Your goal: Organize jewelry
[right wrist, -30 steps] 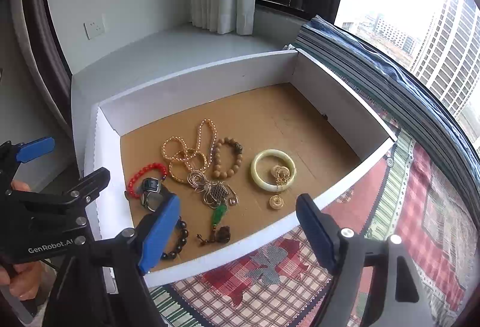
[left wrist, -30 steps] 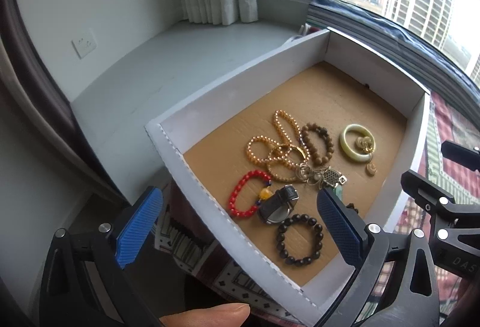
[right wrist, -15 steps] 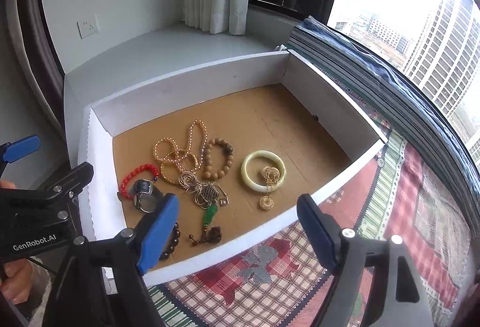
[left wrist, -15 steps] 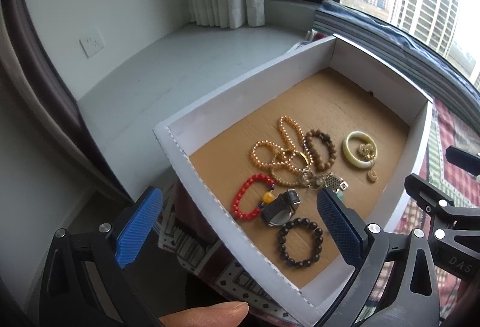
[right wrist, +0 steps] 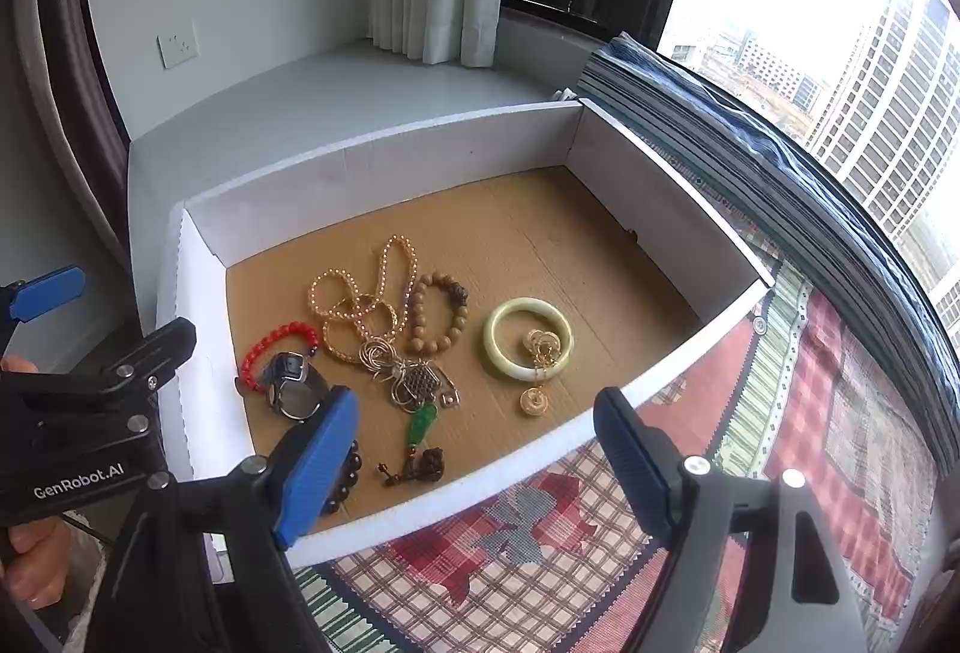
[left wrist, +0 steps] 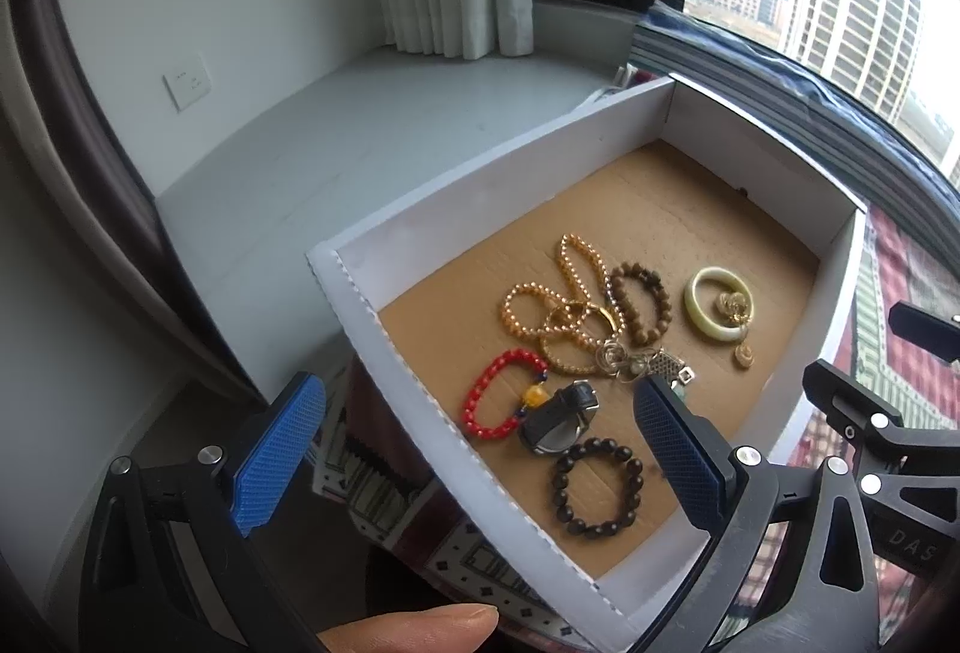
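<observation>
Through the left wrist camera we look down into a shallow white box (left wrist: 420,209) with a brown cardboard floor, where all the jewelry lies in a loose cluster. Nearest the box's left wall sits a red bead bracelet (left wrist: 501,396), touching a dark wristwatch (left wrist: 561,425); just below the watch lies a black bead bracelet (left wrist: 596,488). Farther in we see golden bead strands (left wrist: 558,311) tangled with silver rings, a brown bead bracelet (left wrist: 641,300) beside them, and a pale green bangle (left wrist: 717,310) with small gold charms resting on it. Our left gripper (left wrist: 474,449) hovers over the box's near corner with its blue pads spread wide and nothing between them. A fingertip (left wrist: 414,632) shows at the bottom edge.

From the right wrist camera we see the same box (right wrist: 390,155) resting on a patterned cloth (right wrist: 780,413) by the window. The bangle (right wrist: 528,338) lies apart to the right of the cluster, and a green pendant (right wrist: 423,425) lies near the front wall. Our right gripper (right wrist: 474,467) hangs above the front wall, jaws wide apart and empty. The left gripper's black frame (right wrist: 90,413) shows at the left edge.
</observation>
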`<action>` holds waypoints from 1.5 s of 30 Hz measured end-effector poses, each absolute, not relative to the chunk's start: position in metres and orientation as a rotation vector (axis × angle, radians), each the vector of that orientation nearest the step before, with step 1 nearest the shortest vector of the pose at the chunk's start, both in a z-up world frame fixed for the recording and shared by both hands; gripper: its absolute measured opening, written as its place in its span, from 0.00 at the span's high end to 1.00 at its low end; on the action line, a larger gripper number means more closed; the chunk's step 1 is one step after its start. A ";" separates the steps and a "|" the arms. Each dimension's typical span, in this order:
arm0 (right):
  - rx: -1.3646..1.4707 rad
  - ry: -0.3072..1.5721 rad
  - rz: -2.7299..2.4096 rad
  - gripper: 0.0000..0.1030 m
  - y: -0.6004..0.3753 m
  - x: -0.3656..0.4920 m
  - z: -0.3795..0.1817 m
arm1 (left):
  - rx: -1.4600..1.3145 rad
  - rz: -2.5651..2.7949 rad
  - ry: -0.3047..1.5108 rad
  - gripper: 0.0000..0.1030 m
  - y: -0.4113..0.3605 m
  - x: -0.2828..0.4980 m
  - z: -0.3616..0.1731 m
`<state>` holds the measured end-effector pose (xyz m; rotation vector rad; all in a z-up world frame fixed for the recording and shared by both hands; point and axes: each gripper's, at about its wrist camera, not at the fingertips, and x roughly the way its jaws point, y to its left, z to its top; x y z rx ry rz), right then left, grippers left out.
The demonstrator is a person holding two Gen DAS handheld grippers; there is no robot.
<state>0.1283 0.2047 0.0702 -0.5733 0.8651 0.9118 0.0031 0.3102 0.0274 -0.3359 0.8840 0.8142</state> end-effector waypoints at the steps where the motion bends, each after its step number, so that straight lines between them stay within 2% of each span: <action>1: -0.574 0.867 0.913 0.20 0.205 0.128 0.070 | -0.335 0.818 0.884 0.01 0.311 0.003 0.028; 45: -0.602 0.931 0.904 0.19 0.215 0.129 0.062 | -0.359 0.827 0.902 0.01 0.313 0.006 0.025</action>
